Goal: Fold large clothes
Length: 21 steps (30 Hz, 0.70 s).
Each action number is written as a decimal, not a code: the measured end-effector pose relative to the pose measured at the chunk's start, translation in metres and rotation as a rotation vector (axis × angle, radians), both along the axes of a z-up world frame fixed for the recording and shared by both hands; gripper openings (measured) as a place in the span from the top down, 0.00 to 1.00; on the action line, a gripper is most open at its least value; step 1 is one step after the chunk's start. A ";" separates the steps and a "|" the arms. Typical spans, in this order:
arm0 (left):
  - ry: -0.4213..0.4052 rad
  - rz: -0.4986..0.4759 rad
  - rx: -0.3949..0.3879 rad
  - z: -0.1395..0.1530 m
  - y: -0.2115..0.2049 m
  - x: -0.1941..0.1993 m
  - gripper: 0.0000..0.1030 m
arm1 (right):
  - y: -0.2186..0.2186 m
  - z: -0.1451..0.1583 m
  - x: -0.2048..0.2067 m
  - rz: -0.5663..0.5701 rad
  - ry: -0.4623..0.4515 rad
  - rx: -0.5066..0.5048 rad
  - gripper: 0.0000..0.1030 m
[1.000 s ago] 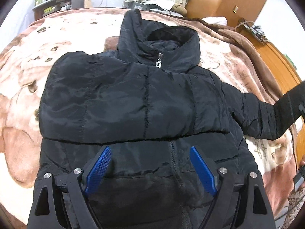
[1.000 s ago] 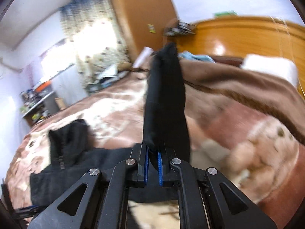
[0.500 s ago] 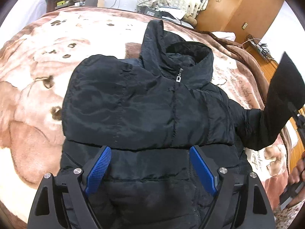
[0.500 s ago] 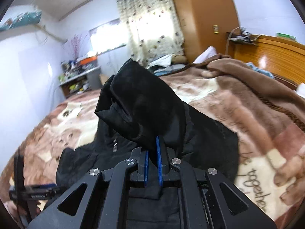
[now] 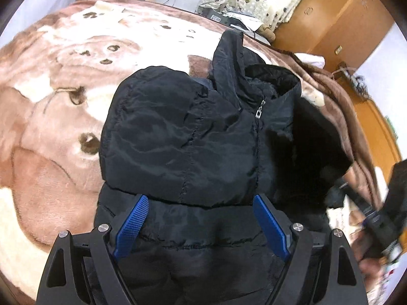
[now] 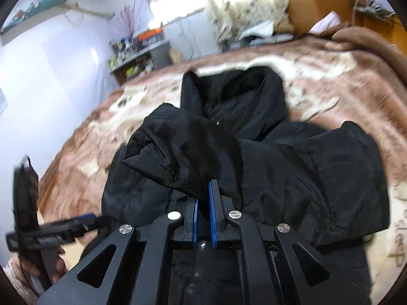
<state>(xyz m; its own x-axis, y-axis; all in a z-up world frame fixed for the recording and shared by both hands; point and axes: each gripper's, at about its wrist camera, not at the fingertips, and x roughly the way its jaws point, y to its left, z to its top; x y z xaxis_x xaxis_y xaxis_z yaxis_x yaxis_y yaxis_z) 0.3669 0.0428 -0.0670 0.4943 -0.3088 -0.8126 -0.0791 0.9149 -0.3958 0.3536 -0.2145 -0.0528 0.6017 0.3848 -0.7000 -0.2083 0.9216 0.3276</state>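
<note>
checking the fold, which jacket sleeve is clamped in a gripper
The sleeve pinched in the right gripper; the other sleeve lies folded across the jacket's chest, free of the open left gripper.

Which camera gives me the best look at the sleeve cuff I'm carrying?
The right wrist view: the sleeve cuff sits pinched in the right gripper, centred over the black jacket. The left wrist view shows only a dark blur at its right edge; the left gripper is open.

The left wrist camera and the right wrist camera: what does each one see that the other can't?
Only the left wrist view shows the open left gripper over the coat and the silver zipper pull. Only the right wrist view shows the right gripper shut on the sleeve, and the bright window. Both show the black jacket on the brown blanket.
</note>
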 end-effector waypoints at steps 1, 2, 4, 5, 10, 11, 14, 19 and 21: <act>-0.002 0.008 -0.019 0.001 0.002 0.003 0.18 | 0.002 -0.005 0.002 0.008 0.017 0.004 0.92; -0.008 0.009 -0.032 0.001 0.002 0.005 0.18 | 0.004 -0.011 0.003 0.013 0.039 -0.001 0.91; -0.011 0.005 -0.060 0.003 0.000 0.011 0.18 | 0.006 -0.018 0.003 0.004 0.067 -0.014 0.89; -0.011 -0.003 -0.071 0.004 -0.001 0.014 0.18 | 0.007 -0.021 0.003 0.016 0.077 -0.012 0.86; -0.017 -0.039 -0.073 0.005 -0.022 0.034 0.16 | -0.002 -0.025 0.002 0.024 0.132 0.035 0.79; -0.012 -0.052 -0.074 0.004 -0.027 0.037 0.15 | -0.005 -0.022 0.001 0.024 0.137 0.043 0.73; 0.023 -0.070 -0.077 -0.004 -0.044 0.049 0.15 | -0.019 -0.016 -0.004 0.047 0.137 0.108 0.54; 0.044 -0.096 -0.068 -0.016 -0.070 0.063 0.15 | -0.038 -0.008 -0.019 0.037 0.123 0.082 0.49; 0.052 -0.100 -0.070 -0.021 -0.075 0.066 0.15 | -0.049 -0.003 -0.024 0.018 0.109 0.038 0.49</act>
